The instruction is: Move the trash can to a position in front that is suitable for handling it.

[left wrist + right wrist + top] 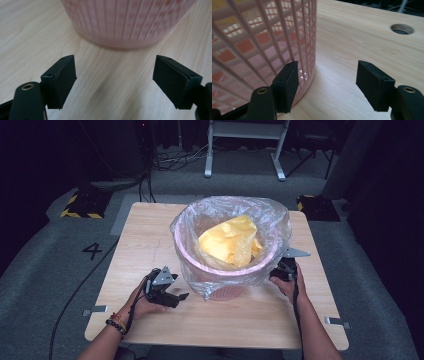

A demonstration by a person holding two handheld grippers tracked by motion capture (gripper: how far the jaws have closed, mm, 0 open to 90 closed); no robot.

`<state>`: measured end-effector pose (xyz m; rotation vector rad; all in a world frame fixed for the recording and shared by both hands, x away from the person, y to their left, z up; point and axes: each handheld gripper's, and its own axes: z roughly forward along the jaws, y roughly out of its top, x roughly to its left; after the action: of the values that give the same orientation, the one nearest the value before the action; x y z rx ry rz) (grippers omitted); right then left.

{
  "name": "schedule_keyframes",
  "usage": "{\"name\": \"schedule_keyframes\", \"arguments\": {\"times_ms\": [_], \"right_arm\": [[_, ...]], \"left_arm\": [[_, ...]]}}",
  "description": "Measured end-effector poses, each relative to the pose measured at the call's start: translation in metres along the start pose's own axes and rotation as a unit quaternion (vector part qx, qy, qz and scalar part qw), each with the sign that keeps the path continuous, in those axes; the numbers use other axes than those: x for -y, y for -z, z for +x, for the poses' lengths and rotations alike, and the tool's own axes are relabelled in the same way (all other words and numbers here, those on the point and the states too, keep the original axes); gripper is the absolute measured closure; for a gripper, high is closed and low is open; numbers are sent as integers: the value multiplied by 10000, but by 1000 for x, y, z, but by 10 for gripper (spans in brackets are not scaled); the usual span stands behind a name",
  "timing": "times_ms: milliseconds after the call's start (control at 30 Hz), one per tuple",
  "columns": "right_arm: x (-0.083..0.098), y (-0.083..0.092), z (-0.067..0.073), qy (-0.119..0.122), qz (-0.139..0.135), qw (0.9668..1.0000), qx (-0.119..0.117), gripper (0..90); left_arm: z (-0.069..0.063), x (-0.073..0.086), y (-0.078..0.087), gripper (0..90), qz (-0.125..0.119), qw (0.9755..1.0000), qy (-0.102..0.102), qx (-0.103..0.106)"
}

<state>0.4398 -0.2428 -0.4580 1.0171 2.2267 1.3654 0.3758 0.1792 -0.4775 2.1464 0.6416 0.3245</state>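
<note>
Both grippers, left gripper [172, 296] and right gripper [283, 269], hang released beside the pink basket [223, 291], gripping nothing. Clear bag [197, 220] already lines it, yellow bag [229, 240] inside; lifting the liner out probably remains. Forearms lie low over the counter [145, 230], hands flanking the basket's base.

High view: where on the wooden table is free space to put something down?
Free: the wooden table left of the pink basket, and the near edge between both forearms. Crowded: close beside the basket, with the left gripper and right gripper.
</note>
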Motion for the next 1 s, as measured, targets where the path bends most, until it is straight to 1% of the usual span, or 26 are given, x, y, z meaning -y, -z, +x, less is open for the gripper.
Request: {"name": "schedule_keyframes", "arguments": {"times_ms": [33, 67, 167, 200, 233, 267, 300, 333, 367, 400, 467, 500, 533, 567, 600, 633, 667, 700, 767, 800, 833, 867, 900, 933, 967, 1000], "right_arm": [[0, 0, 8, 126, 35, 9999, -16, 340], [0, 0, 8, 126, 35, 9999, -16, 340], [0, 2, 23, 362, 10, 9991, -199, 331], [0, 2, 23, 362, 10, 9991, -199, 331], [1, 2, 29, 417, -23, 9987, -291, 331], [1, 2, 29, 417, -23, 9987, -291, 331], [2, 2, 35, 464, -26, 9982, -377, 351], [3, 3, 38, 532, -29, 9981, -302, 356], [3, 4, 38, 560, -25, 9980, -289, 352], [4, 5, 38, 516, -32, 9980, -354, 349], [7, 6, 36, 443, -14, 9977, -508, 316], [7, 6, 36, 443, -14, 9977, -508, 316], [8, 7, 37, 505, 15, 9970, -581, 328], [9, 7, 38, 573, 41, 9966, -583, 341], [9, 7, 38, 630, 50, 9953, -731, 348], [11, 8, 40, 676, 45, 9941, -843, 352], [11, 8, 40, 676, 45, 9941, -843, 352], [11, 8, 41, 719, 102, 9928, -949, 316], [13, 10, 46, 874, 107, 9907, -1035, 340], [16, 11, 50, 957, 211, 9867, -1295, 289], [16, 11, 50, 957, 211, 9867, -1295, 289], [18, 10, 58, 1130, 346, 9856, -1213, 238], [18, 10, 58, 1130, 346, 9856, -1213, 238], [19, 12, 63, 1218, 339, 9856, -1119, 227], [19, 12, 63, 1218, 339, 9856, -1119, 227], [20, 15, 62, 1133, 300, 9865, -1144, 228]], "left_arm": [[0, -2, -1, 195, 17, 10000, -33, -32], [0, -2, -1, 196, 17, 10000, -33, -32], [0, -4, 0, 196, 21, 10000, -78, -1], [0, -4, 0, 196, 21, 10000, -78, -1], [2, -7, 3, 197, 84, 9996, -257, 70], [2, -7, 3, 197, 84, 9996, -257, 70], [-2, -9, 0, 197, -102, 9998, -87, 114], [-1, -10, 1, 196, -64, 9998, -159, 110], [-1, -10, 0, 196, -54, 9997, -178, 147], [0, -10, -1, 198, -67, 9996, -132, 241], [-2, -11, -4, 195, -19, 9991, -145, 398], [-2, -11, -4, 165, -19, 9991, -145, 398], [-2, -15, -6, 152, 260, 9978, -582, 194], [-2, -15, -6, 151, 260, 9978, -582, 194], [-3, -18, -6, 152, 366, 9968, -700, 69], [-4, -22, -9, 144, 397, 9967, -694, 130], [-4, -22, -9, 153, 397, 9967, -694, 130], [-4, -23, -10, 153, 346, 9968, -699, 160], [-4, -26, -13, 148, 362, 9969, -682, 180], [-2, -31, -15, 167, 517, 9938, -938, 287], [-2, -31, -15, 153, 517, 9938, -938, 287], [-8, -35, -21, 152, 533, 9942, -909, 216], [-8, -35, -21, 142, 533, 9942, -909, 216], [-11, -36, -24, 135, 492, 9955, -792, 191], [-11, -37, -26, 135, 476, 9958, -744, 231], [-15, -37, -33, 128, 88, 9992, -280, 274]]}}
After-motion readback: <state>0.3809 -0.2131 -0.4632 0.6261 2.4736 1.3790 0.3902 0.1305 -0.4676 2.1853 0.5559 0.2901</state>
